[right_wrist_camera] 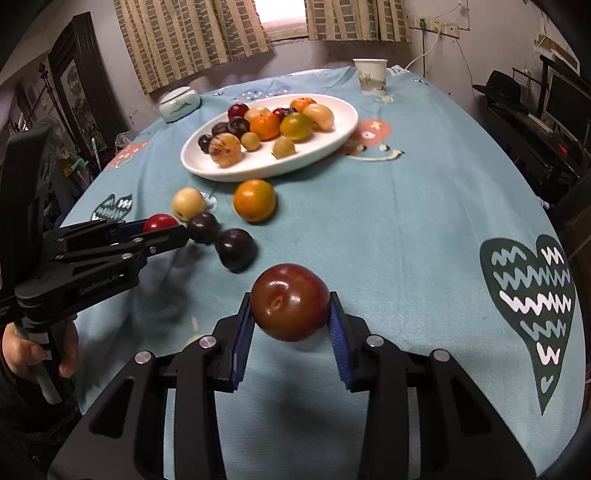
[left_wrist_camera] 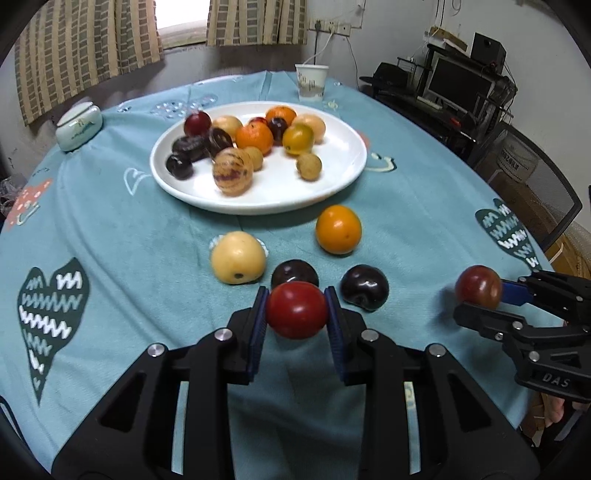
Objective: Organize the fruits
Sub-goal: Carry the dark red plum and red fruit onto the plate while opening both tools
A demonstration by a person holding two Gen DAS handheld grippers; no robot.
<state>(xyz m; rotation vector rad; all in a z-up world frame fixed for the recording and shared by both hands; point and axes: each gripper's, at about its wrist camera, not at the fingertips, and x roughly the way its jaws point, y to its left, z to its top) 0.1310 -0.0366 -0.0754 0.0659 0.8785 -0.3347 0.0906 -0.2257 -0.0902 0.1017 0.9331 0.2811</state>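
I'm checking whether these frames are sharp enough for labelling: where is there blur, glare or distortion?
Left wrist view: the fruit on the white plate is smeared, while the red fruit in the left hand-held gripper is sharp; fisheye bends the table edge. Right wrist view: the dark plum on the cloth is streaked, the reddish-brown fruit in the right hand-held gripper shows small highlights, and the window is blown out.

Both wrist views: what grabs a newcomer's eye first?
The left gripper clamps a bright red round fruit, and the right gripper clamps a dark reddish-brown plum, both near the teal tablecloth's front edge. Beyond them, a white round plate carries heaped fruit.
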